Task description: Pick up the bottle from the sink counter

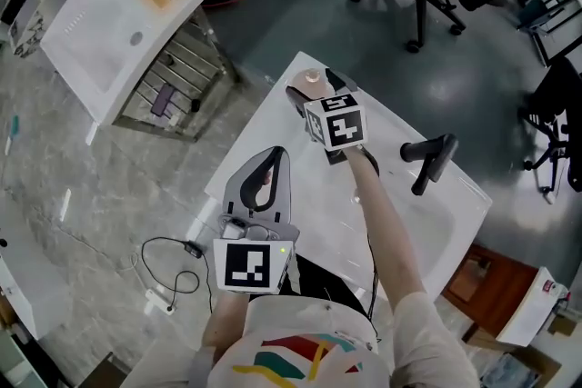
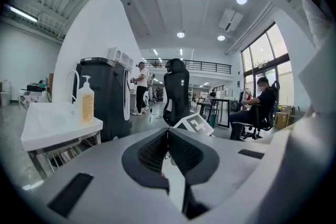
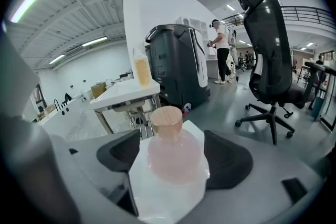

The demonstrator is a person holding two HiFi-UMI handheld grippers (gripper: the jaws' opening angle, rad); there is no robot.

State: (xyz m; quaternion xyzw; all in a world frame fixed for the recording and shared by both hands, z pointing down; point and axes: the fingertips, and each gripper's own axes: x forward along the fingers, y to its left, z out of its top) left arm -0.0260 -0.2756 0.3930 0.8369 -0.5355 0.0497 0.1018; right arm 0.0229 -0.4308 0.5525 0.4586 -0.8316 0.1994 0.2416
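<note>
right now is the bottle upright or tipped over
upright: the bottle stands on the sink counter, its cap pointing up

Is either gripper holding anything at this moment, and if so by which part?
Nothing is held. The right gripper has its jaws open either side of the bottle, not closed on it; the left gripper is shut and empty.

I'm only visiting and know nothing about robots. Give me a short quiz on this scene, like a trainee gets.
1. True or false: the left tongs are shut on nothing.
2. What stands between the open right tongs? A) a pink bottle B) a sponge C) a cup
3. Fill in: the bottle stands on the white sink ____.
Key: 1 true; 2 A; 3 counter.
</note>
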